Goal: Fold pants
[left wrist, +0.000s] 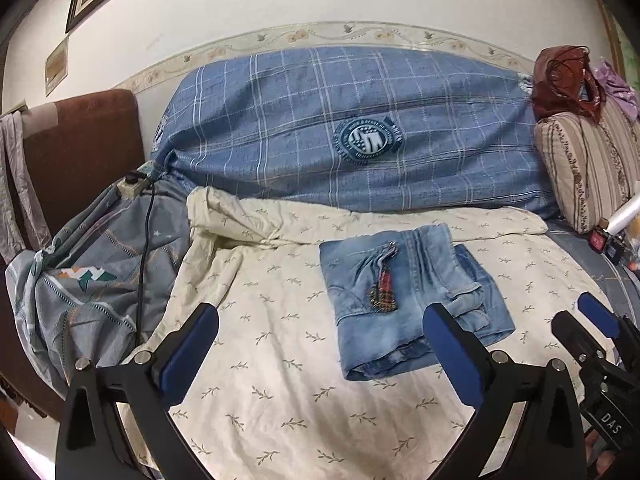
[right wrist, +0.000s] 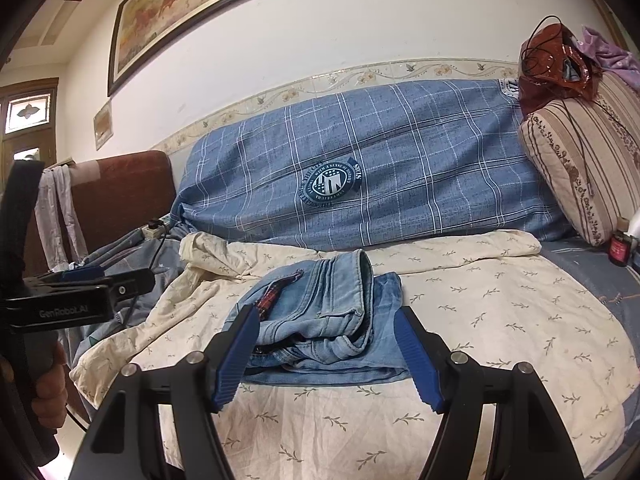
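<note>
The light blue denim pants [left wrist: 404, 292] lie folded into a compact rectangle on the cream leaf-print sheet [left wrist: 280, 380]. A red plaid patch shows on top. My left gripper [left wrist: 320, 332] is open and empty, hovering just in front of the pants' near left side. My right gripper shows at the right edge of the left wrist view [left wrist: 588, 320]. In the right wrist view the folded pants [right wrist: 320, 316] lie between the fingers of my open, empty right gripper [right wrist: 326, 340], just beyond the tips. My left gripper shows side-on at the left in the right wrist view [right wrist: 120, 284].
A blue plaid bolster [left wrist: 340, 128] runs along the wall behind the pants. A striped pillow [left wrist: 588, 160] with a red bag stands at the right. A grey quilt [left wrist: 100, 280] with a power strip and black cable lies at the left. Small bottles [right wrist: 620, 246] stand at the far right.
</note>
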The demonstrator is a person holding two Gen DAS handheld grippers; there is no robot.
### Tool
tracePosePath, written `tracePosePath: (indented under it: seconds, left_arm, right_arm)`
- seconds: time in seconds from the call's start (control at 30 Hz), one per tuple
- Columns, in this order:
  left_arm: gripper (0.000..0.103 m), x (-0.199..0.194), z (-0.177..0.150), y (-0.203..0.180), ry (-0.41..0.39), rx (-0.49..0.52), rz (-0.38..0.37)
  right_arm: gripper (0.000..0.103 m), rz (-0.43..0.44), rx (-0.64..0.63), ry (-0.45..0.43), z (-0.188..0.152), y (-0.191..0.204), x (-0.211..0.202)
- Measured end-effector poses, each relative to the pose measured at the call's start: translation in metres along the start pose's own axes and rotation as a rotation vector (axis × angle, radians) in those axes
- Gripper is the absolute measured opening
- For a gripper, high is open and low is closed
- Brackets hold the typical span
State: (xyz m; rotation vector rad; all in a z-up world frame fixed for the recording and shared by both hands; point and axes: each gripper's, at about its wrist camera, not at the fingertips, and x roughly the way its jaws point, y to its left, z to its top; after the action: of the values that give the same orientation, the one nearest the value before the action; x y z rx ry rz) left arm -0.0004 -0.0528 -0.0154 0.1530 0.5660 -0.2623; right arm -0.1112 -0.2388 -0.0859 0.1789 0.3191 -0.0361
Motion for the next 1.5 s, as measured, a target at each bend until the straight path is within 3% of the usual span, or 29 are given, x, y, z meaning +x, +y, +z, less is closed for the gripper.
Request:
tracePosePath:
  seconds: [0.43,0.63,0.8,0.9,1.33,1.5]
  left_arm:
    - [0.102,-0.006,0.003,0.002,-0.002,-0.003,0.009]
    - [0.102,-0.029,0.013,-0.002,-0.030,0.004,-0.029]
    - [0.102,-0.052,0.014,-0.017,-0.062,0.095,-0.014]
    - [0.102,-0.068,0.018,-0.026,-0.075,0.125,-0.017]
    - [0.103,-0.150,0.048,-0.044,-0.186,0.108,-0.104]
    - [0.103,-0.170,0.051,-0.043,-0.194,0.093,-0.153]
  right_arm:
    - [0.073,0.002,0.007,-0.005,0.009,0.004,-0.012]
    - [0.073,-0.037,0.004,0.059,0.027,0.009,-0.030]
    - [0.074,-0.073,0.061,0.152,0.037,0.009,-0.048]
    - [0.074,-0.104,0.027,0.166,0.040,0.014,-0.064]
    - [0.074,-0.128,-0.035,0.117,0.072,0.027,-0.128]
    - [0.074,-0.110,-0.032,0.086,0.079,0.033,-0.146]
